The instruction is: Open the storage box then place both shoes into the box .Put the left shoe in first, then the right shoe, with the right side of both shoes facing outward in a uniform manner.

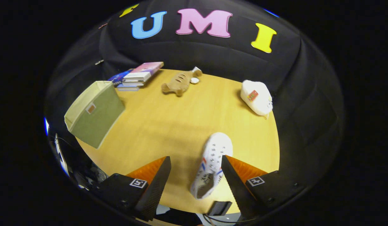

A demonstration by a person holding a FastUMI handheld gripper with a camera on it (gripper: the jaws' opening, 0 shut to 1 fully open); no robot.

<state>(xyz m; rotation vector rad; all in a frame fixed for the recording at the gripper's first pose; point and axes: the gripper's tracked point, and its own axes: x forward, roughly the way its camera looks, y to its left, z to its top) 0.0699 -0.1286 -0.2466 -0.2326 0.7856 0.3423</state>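
A white sneaker with red and blue side stripes lies on the wooden table, toe pointing away, close against the inner side of the right finger. My gripper hovers above it, open, with nothing pressed between the fingers. A green fabric storage box with a cream lining stands at the table's left side, well beyond and left of the left finger, its open mouth tipped to the left. Only one shoe is in sight.
A stack of books lies at the back left behind the box. A brown plush toy sits at the back middle, and a white plush bag at the back right. The table's near edge runs just under the fingers.
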